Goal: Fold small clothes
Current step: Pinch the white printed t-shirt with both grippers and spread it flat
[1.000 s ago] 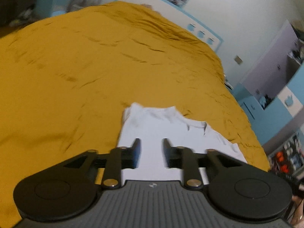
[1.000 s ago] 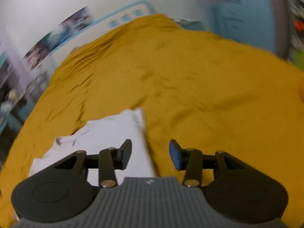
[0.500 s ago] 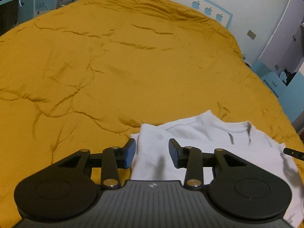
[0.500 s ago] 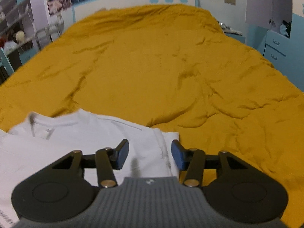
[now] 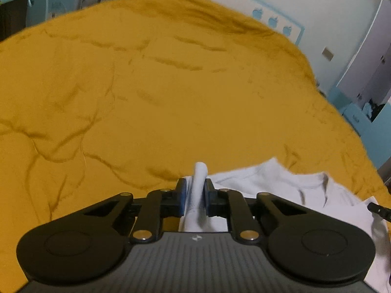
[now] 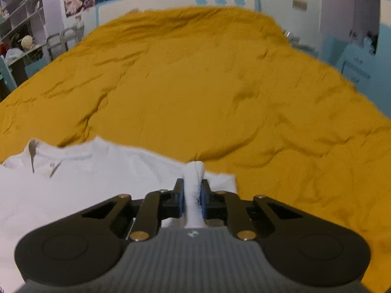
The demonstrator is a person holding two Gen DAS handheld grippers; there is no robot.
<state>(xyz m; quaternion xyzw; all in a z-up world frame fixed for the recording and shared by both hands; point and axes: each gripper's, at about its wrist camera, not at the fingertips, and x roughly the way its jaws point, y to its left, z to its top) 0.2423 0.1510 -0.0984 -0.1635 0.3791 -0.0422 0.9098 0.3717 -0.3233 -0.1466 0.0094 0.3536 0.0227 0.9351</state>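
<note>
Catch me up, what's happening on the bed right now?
A person is folding a white T-shirt spread on the mustard bedspread, working a handheld gripper in each hand. The left gripper is shut on a bunch of fabric at one side of the shirt, and the right gripper is shut on a bunch at the opposite side. The collar end lies flat toward the middle of the bed. No fold shows yet; both pinches are set, likely for a lift.
</note>
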